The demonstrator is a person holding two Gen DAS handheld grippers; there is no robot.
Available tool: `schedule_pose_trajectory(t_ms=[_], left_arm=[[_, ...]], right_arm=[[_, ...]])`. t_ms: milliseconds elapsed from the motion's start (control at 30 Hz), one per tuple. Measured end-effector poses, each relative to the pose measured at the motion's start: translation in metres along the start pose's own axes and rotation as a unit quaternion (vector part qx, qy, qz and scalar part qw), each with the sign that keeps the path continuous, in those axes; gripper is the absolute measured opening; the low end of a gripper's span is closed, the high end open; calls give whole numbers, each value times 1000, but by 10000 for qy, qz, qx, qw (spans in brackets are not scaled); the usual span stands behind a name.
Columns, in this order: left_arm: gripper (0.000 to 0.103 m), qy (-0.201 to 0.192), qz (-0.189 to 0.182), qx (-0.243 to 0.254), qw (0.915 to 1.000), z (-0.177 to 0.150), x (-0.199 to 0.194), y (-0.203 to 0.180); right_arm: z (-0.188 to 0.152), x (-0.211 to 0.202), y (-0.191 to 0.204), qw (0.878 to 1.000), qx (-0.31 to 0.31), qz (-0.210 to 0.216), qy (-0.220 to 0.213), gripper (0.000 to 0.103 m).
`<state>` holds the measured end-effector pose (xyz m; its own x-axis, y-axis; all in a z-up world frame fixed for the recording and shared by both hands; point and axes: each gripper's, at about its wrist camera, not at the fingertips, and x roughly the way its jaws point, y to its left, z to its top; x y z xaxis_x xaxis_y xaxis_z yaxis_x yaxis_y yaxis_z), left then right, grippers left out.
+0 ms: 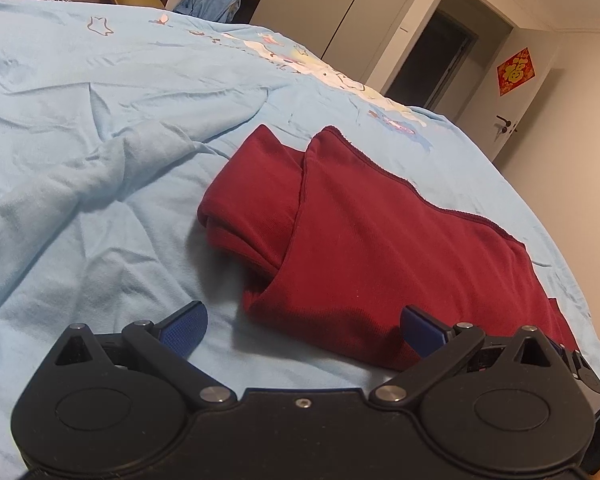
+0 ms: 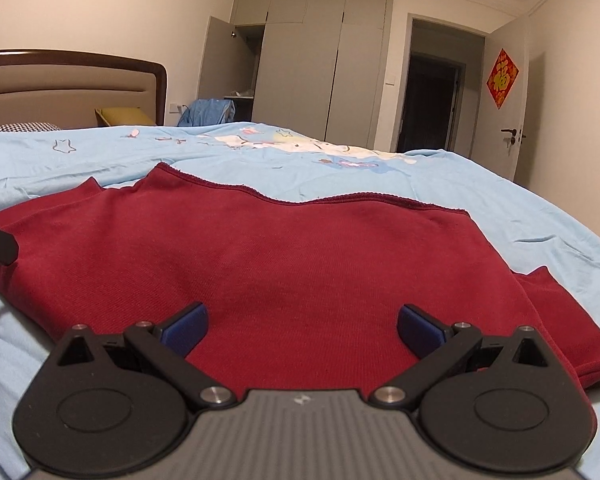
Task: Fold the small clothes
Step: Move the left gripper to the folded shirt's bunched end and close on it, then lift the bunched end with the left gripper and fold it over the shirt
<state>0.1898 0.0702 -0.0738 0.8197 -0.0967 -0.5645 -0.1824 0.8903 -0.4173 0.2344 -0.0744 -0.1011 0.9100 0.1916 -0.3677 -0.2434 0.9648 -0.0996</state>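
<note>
A: Where is the garment?

B: The red garment (image 2: 284,264) lies on the bed, on a light blue sheet (image 1: 100,128). It is partly folded: from the left wrist view, one layer lies over another, with a rolled edge toward the left. A stitched hem runs along its far side.

A: And the grippers?

B: The left gripper (image 1: 304,326) hangs low at the garment's near corner, its jaws spread wide and holding nothing; one blue pad is above bare sheet, the other over red cloth. The right gripper (image 2: 303,326) is over the near part of the garment, jaws also spread wide and empty. Whether the pads touch the cloth, I cannot tell.

A: What about the sheet?

B: It is wrinkled, with a long raised fold on the left, and a cartoon print (image 2: 300,146) farther up the bed.

A: The room?

B: A headboard (image 2: 72,84) with a dark wooden frame, and a yellow pillow (image 2: 124,116) beside it. A blue heap of cloth (image 2: 208,112) sits beyond the bed. Pale wardrobe doors (image 2: 320,68) line the back wall, one ajar. Right of them is a dark doorway (image 2: 432,100), then an open door carrying a red decoration (image 2: 502,78).
</note>
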Motion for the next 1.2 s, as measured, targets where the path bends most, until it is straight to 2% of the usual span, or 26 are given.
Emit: schedule_pose_trajectory(t_ms=[67, 333, 433, 600, 700, 800, 867, 967, 1200], left_arm=[[102, 27, -44, -109, 9999, 1, -2, 0], [102, 73, -678, -805, 9944, -2, -4, 4], [102, 26, -773, -1043, 9915, 0, 1, 6], [95, -112, -628, -1339, 9889, 12, 15, 9], [86, -155, -465, -1419, 9887, 18, 24, 9], [74, -201, -296, -1486, 9882, 22, 31, 12], [60, -233, -211, -1559, 9873, 24, 34, 14], [48, -262, -142, -1718, 9847, 24, 35, 21], [49, -261, -158, -1652, 9858, 26, 36, 20]], right_arm=[[0, -1, -1, 10000, 5, -1, -12, 103], [-3, -4, -1, 10000, 11, -18, -67, 103], [-3, -4, -2, 10000, 13, -19, -72, 103], [-4, -5, 0, 9999, 3, -60, -98, 103], [-4, -6, 1, 9999, 3, -78, -107, 103], [-4, -6, 2, 9999, 3, -86, -111, 103], [-4, -6, 2, 9999, 4, -85, -113, 103], [-4, -6, 2, 9999, 5, -83, -113, 103], [-4, -6, 2, 9999, 7, -82, -116, 103]])
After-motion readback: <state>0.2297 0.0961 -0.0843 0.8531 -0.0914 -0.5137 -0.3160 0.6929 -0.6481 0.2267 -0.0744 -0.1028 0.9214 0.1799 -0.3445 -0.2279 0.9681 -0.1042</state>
